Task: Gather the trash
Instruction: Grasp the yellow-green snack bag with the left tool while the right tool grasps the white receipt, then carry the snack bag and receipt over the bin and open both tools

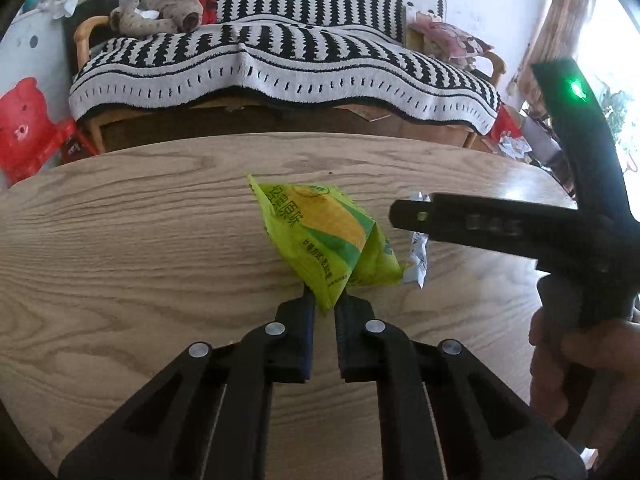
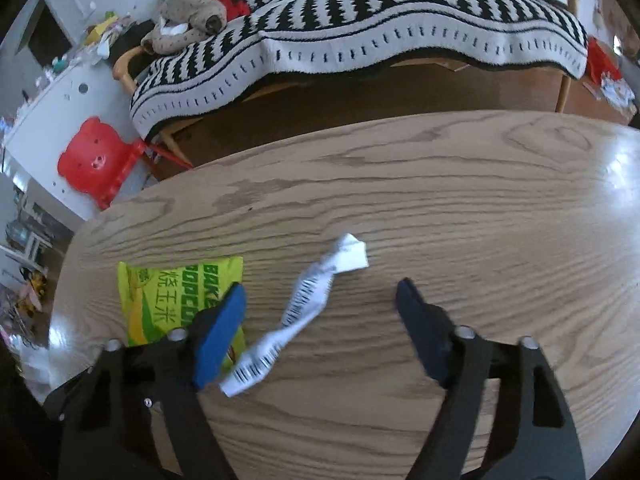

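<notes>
Left wrist: green wrapper (image 1: 332, 236) pinched in left claw (image 1: 325, 308), apparently by its corner.

White wrapper (image 1: 418, 258) partly behind right tongs (image 1: 394, 216)

You have open wood-grain tabletop (image 2: 460, 208) far of and right of the twisted white barcode wrapper (image 2: 304, 308). Just left of it lies the yellow-green popcorn snack bag (image 2: 160, 296), so that side is tight. Near the bag, the 2 grippers crowd each other: the black right gripper (image 1: 394, 214) reaches in beside it. Beyond the table's far edge stands the black-and-white striped sofa (image 1: 280, 60).
</notes>
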Available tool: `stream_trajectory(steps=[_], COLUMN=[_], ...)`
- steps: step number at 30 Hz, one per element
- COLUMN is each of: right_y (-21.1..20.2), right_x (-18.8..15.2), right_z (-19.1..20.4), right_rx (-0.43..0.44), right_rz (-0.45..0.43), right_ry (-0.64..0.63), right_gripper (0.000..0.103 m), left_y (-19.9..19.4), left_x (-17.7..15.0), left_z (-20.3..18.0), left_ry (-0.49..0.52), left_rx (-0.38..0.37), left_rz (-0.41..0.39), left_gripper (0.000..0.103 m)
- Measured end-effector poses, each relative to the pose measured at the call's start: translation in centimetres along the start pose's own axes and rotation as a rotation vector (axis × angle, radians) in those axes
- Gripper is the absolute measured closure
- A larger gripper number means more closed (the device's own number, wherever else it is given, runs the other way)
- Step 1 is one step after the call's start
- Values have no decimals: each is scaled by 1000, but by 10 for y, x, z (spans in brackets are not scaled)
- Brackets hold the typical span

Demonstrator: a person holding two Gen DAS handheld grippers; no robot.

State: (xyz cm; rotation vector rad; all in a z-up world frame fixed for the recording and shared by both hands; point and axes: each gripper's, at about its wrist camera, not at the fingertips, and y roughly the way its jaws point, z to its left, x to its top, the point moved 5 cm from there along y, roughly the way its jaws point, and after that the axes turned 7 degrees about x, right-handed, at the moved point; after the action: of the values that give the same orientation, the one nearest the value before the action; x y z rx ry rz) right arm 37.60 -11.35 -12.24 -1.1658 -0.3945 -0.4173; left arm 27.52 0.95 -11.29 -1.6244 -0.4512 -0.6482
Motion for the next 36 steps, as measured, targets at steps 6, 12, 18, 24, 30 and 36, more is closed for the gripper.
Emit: stream_trajectory(steps=[6, 12, 18, 24, 30, 36], right_y=[-14, -75, -155, -231, -307, -376], right_x=[-17, -38, -85, -155, -216, -270], right_z=[-1, -29, -79, -137, -198, -264], right_rx=[-55, -81, -117, -180, -238, -286], right_rz=[1, -65, -118, -156, -210, -274], right_ry=[-53, -48, 7, 83, 159, 273], right_gripper=[87, 88, 88, 88, 88, 87], left_y=[-9, -30, -56, -87, -120, -143], left_x=[-1, -7, -12, -22, -56, -110], left_z=[2, -24, -80, -158, -259, -355], left_ry=[-3, 47, 88, 163, 293, 439], left_rx=[20, 7, -24, -109, -221, -337], left_rz=[-1, -7, -10, -39, -50, -34], left_gripper=[96, 97, 99, 100, 100, 100])
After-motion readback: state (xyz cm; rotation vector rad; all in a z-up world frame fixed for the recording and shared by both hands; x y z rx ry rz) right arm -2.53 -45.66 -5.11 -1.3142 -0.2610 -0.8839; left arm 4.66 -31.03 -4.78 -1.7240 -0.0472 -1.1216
